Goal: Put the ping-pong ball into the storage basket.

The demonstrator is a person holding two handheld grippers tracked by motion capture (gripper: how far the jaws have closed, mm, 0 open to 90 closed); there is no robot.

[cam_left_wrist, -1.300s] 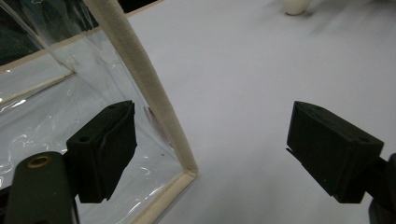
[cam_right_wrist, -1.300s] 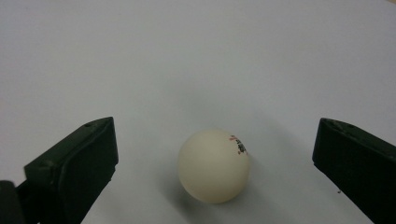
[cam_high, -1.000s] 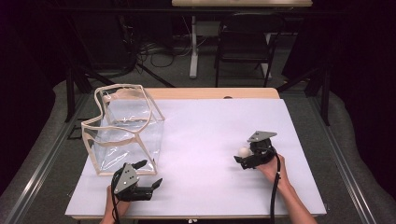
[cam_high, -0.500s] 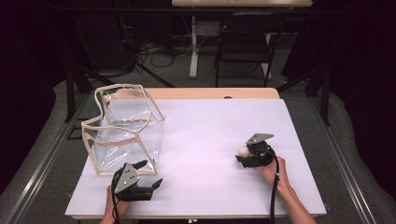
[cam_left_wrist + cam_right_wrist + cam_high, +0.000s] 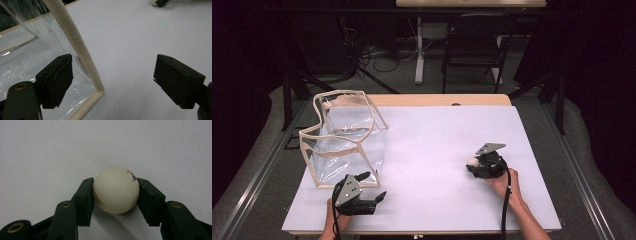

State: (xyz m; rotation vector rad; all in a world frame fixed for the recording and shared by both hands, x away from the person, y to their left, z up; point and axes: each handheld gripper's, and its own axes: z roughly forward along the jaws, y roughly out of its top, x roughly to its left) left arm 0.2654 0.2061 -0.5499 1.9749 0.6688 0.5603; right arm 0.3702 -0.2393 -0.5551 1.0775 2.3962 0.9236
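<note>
Right tongs (image 5: 115,192) just closed, now clenched on small cream-white plastic ball with red-black print (image 5: 116,190), resting on white worktop (image 5: 437,150). Grasp judged complete; lift judged next. Left tongs (image 5: 112,82) released, spread beside corner of clear plastic box with beige fabric edging (image 5: 75,50). Ball print unreadable; ball half masked by right tongs in high view.

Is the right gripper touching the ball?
Touching. The right gripper view shows the gripper with both pads pressed against the ball's sides, no gap.
</note>
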